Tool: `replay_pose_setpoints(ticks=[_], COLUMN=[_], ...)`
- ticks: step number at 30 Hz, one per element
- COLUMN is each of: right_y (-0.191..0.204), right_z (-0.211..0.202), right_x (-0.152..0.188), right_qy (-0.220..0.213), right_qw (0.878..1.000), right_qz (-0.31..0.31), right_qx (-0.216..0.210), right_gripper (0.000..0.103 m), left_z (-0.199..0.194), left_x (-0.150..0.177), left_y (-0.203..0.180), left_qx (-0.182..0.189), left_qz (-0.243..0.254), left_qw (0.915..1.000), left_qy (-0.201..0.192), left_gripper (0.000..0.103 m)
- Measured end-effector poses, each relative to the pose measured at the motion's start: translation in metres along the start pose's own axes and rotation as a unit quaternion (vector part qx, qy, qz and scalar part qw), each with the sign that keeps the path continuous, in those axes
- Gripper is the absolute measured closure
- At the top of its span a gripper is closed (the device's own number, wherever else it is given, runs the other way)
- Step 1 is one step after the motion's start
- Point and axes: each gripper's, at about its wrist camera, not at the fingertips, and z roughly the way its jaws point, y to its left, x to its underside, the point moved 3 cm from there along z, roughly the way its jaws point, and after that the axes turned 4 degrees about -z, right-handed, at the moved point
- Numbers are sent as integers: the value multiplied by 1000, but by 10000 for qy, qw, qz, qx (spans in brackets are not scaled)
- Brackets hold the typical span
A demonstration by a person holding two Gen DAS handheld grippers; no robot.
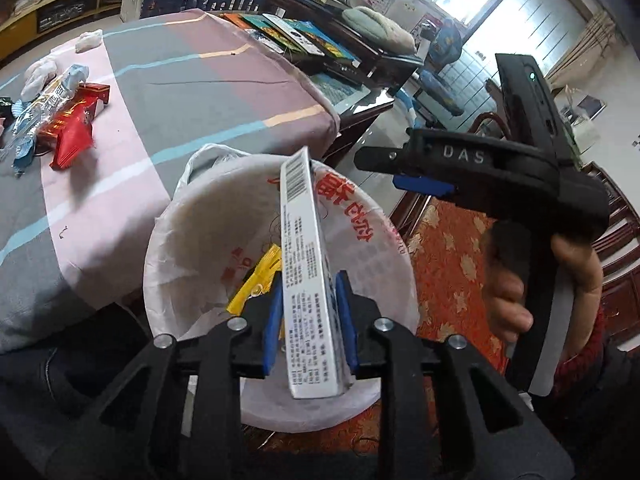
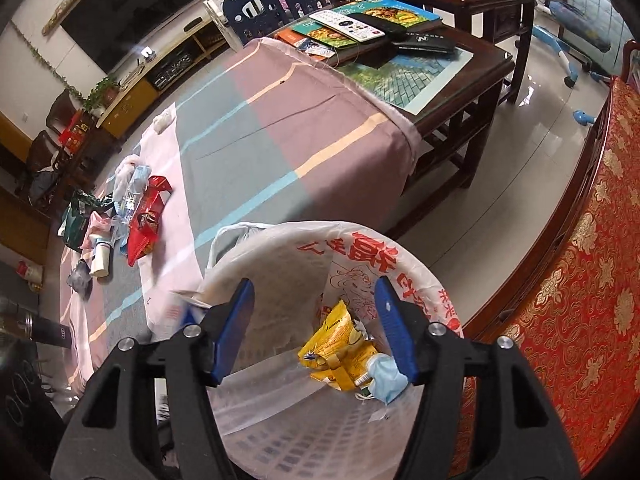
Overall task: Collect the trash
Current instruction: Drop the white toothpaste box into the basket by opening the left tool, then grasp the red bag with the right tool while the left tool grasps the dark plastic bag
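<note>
A bin lined with a white plastic bag (image 1: 192,248) stands by the table's corner. My left gripper (image 1: 308,320) hangs over it with a long white printed box (image 1: 304,280) standing between its blue pads. A thin gap shows beside the box, so the pads do not press on it. A yellow wrapper (image 1: 256,284) lies inside the bag. My right gripper (image 2: 314,292) is also above the bin (image 2: 280,248), open with nothing between its fingers. Below it lie the yellow wrapper (image 2: 340,344) and a crumpled blue mask (image 2: 384,380). From the left wrist view the right gripper (image 1: 384,172) appears side-on, held by a hand (image 1: 508,292).
More trash lies on the striped tablecloth (image 1: 180,92): a red packet (image 1: 76,128), a clear bottle (image 1: 44,104) and crumpled tissues. In the right wrist view the same pile (image 2: 132,208) sits at the left. A wooden side table with books (image 2: 380,28) stands behind. A red patterned sofa (image 2: 580,280) borders the right.
</note>
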Motion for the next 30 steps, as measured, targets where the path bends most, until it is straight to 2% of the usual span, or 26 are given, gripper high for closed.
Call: replay_pose_setpoints(ticks=[1,3,4,7,10,12,16,18,23,25,28,30], right_y=[1,2,3,8,16,21,31,39,88,122,176,207], right_z=[1,3,4,6,10,13,20,26,48,60,86,105], right_x=[0,0,1,3,4,5,7,6,-8,-15,-24,-32], right_qy=[20,49,61,84,138,178,246,283,151,20,-39,-137], right_qw=[10000,10000,10000,9999,9998,9996,9992,9988,9966,9929,9836,9789], right_qz=[2,3,2,-13,-85,-134,-202,-219,-618,-972,-1546,-1866], right_qx=[-9,-34,-47,-93,-147,-173,-232,-319,-527,-679,-928,-823], right_gripper=[41,41,41,41,41,41,41,41,41,41,41,41], left_z=[3,1,-2,-17,-27,-34,-50,-59,-87,-98,-114,-121], left_x=[1,0,-2,-8,-9,-7,-2,1,9,14,21,21], left_y=[0,6,11,42,78,102,136,153,195,208,226,239], left_qx=[-148,-450,-577,-827,-1092,-1329,-1713,-2020,-2929,-3120,-3251,-3298], left_qz=[13,-34,-91,-479,-1098,-1497,-1976,-2212,-2685,-2830,-3049,-3185], left_qw=[9999,9990,9982,9948,9868,9782,9627,9506,9102,8978,8834,8759], left_qy=[35,-66,-158,-365,-481,-551,-695,-816,-1166,-1290,-1449,-1500], left_gripper=[51,33,30,25,25,25,26,25,25,25,22,20])
